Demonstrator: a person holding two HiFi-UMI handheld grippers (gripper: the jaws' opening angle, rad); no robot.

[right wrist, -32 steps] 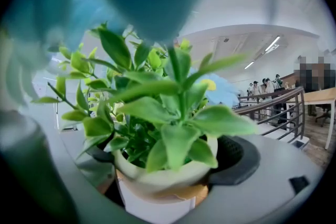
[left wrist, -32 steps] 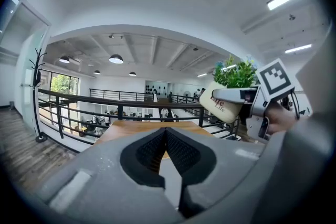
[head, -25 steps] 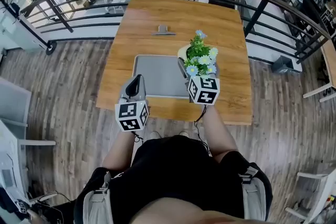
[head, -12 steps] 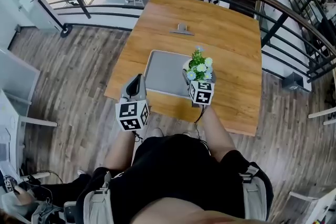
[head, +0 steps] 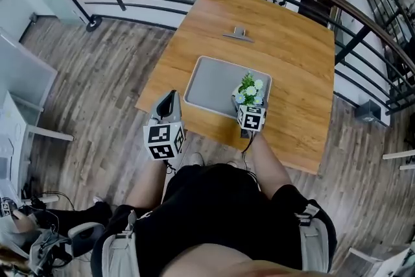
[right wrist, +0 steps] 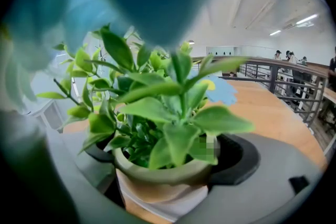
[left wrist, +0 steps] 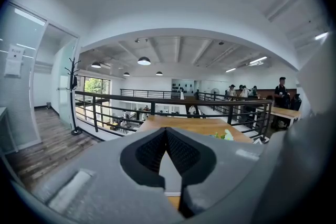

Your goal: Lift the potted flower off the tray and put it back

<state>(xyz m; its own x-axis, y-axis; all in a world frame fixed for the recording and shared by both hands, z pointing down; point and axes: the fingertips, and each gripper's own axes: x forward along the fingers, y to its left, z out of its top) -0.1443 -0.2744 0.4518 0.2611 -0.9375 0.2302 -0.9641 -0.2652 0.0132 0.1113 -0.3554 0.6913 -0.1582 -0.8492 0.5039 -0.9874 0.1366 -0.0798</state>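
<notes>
Close to the body, left gripper (head: 170, 99) hovers by the table (head: 285, 48) edge w/ jaws pressed together on nothing, prob. idle as unneeded, while farther out right gripper (head: 247, 104) clamps the potted flower (head: 250, 89) over the tray's (head: 211, 78) near-right corner; contact w/ tray unclear.

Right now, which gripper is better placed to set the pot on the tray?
Right: the right gripper is shut on the pot at the tray; the left gripper is shut, empty, aside.
</notes>
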